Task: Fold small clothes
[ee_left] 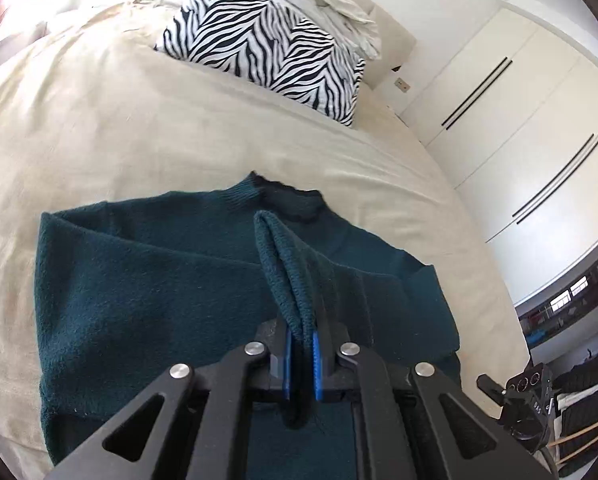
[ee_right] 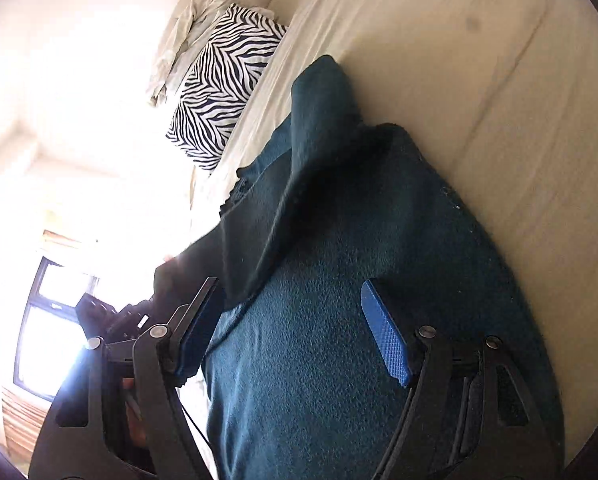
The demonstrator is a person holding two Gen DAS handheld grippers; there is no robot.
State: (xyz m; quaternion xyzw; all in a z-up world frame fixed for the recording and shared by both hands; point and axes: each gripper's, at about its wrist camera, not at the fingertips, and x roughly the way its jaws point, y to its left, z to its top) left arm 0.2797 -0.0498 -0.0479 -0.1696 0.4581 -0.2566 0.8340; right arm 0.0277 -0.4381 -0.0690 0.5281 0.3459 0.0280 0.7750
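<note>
Left claw point(ee_left: 302, 356) is clenched on a bunched sleeve of the teal sweater point(ee_left: 147, 280) spread on the bed point(ee_left: 139, 128) below the zebra pillow point(ee_left: 267, 44), right claw point(ee_right: 295, 328) released above it, so that fold could easily slip out or drag everything crooked.

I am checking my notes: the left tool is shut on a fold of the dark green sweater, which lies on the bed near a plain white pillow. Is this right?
Not quite: the pillow is zebra-striped, not plain white, as the left wrist view shows. The rest holds: the left tool is shut on a fold of the dark green sweater on the bed.
</note>
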